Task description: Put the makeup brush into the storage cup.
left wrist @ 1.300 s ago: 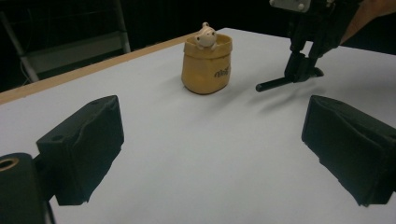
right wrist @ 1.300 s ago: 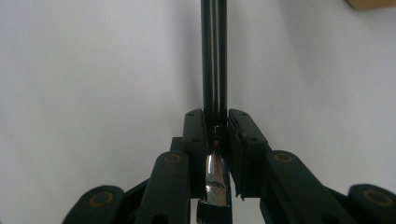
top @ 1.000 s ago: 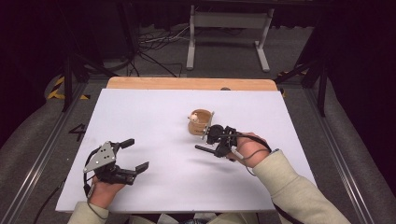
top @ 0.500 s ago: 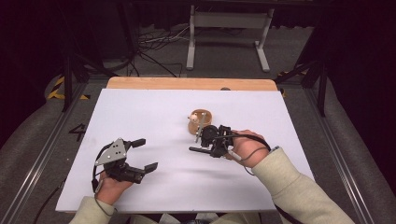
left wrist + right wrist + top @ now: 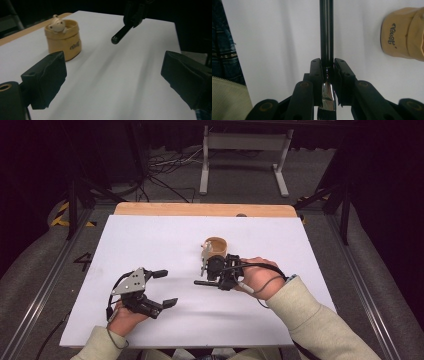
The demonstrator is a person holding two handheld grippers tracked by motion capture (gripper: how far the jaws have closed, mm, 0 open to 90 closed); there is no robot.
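The tan cup (image 5: pixel 403 36), right of the right gripper's jaws, bears dark script too blurred to read. A "4" (image 5: pixel 83 261) marks the floor mat.

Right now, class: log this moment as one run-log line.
right gripper: shut on brush | left gripper: open, empty | cup: upright on table

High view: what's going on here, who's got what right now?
A person works at the white table with a gripper in each hand. The right gripper is shut on a black brush, clamped near its shiny metal ferrule, the handle pointing out past the jaws. Just beyond it stands a small tan cup with a little bear figure in it. The left gripper is open, holds nothing, and sits apart on the left.
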